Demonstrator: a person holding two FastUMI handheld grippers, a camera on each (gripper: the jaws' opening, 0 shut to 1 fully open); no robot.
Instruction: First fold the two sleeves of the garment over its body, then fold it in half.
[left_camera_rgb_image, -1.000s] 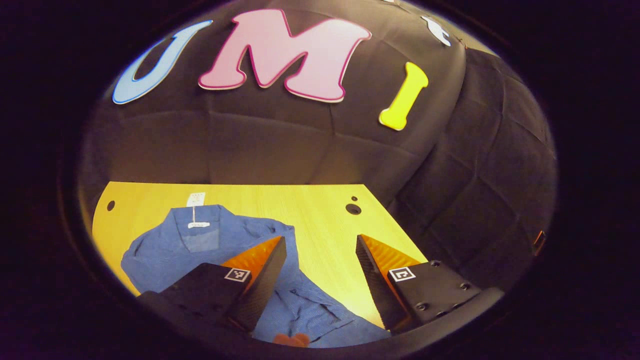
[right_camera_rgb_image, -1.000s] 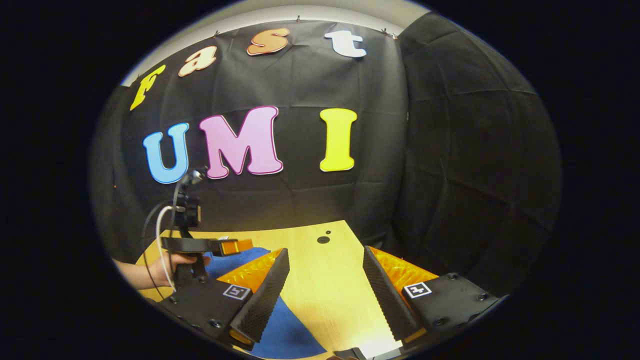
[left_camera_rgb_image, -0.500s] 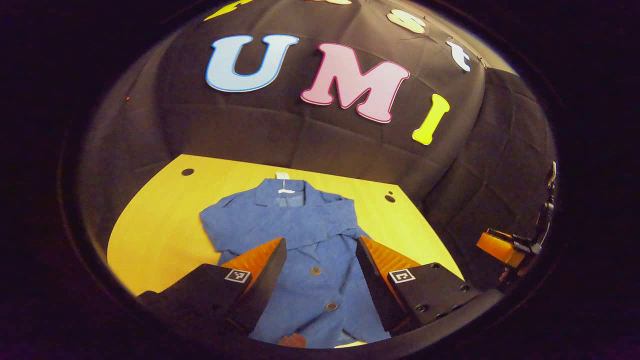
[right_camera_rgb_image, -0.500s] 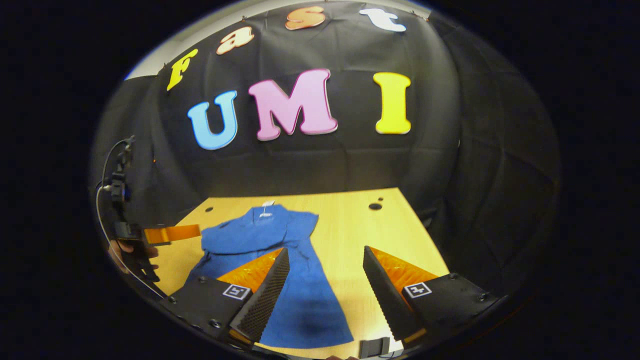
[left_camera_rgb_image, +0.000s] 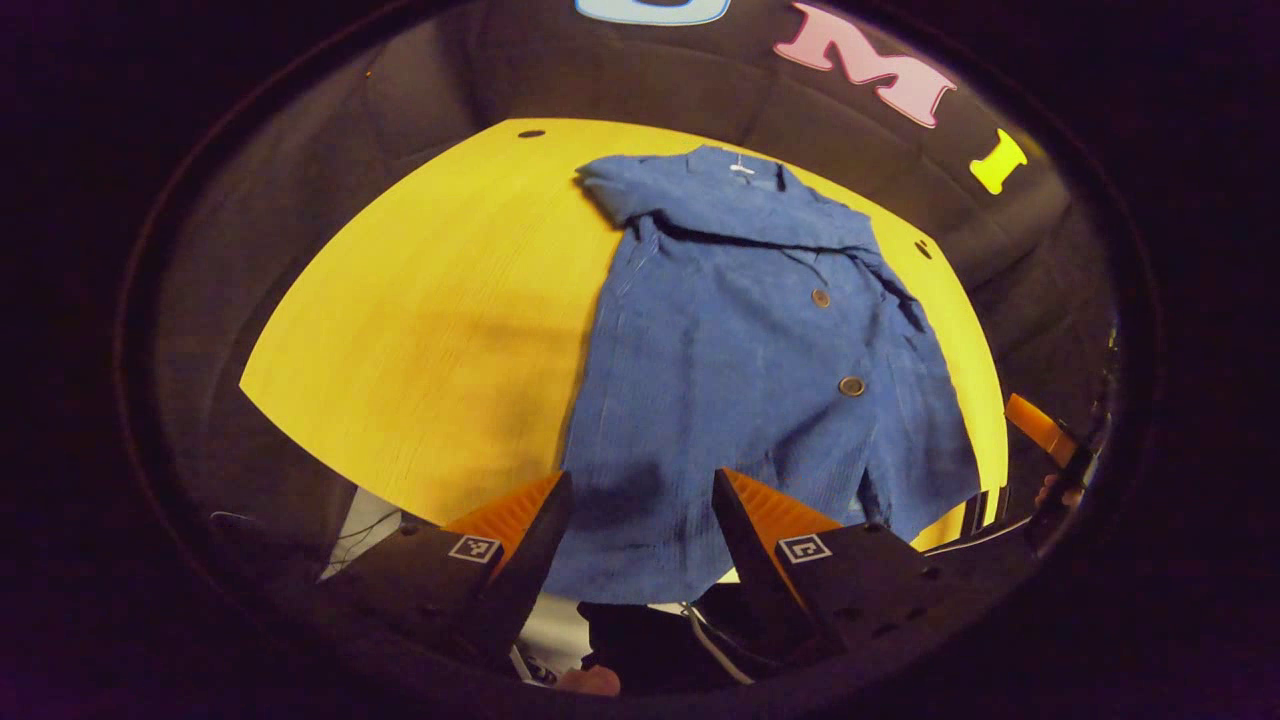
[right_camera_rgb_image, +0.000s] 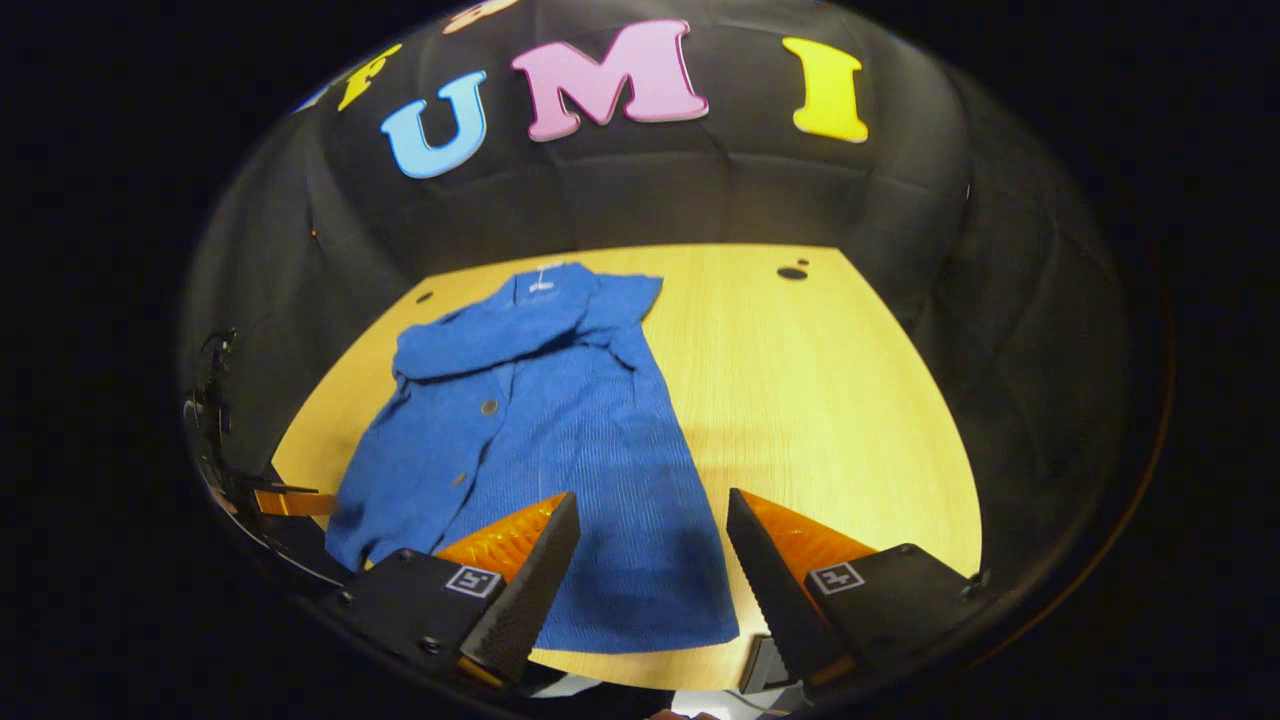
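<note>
Both sleeves look folded in; the blue shirt (right_camera_rgb_image: 560, 440) seems soft and floppy, so grab the near hem corners. Left gripper (left_camera_rgb_image: 640, 520) and right gripper (right_camera_rgb_image: 652, 545) both gape wide, empty.

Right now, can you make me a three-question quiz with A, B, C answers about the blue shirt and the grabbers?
1. Where does the shirt lie?
A. on the wooden table
B. on the floor
C. on a hanger

2. What colour is the shirt?
A. red
B. blue
C. green

3. How are the left gripper and the right gripper?
A. both shut on the shirt
B. one shut on a sleeve
C. both open, holding nothing

Answers: 1 A, it lies spread on the table. 2 B, its cloth is blue. 3 C, each gripper's fingers stand apart above the hem.
</note>
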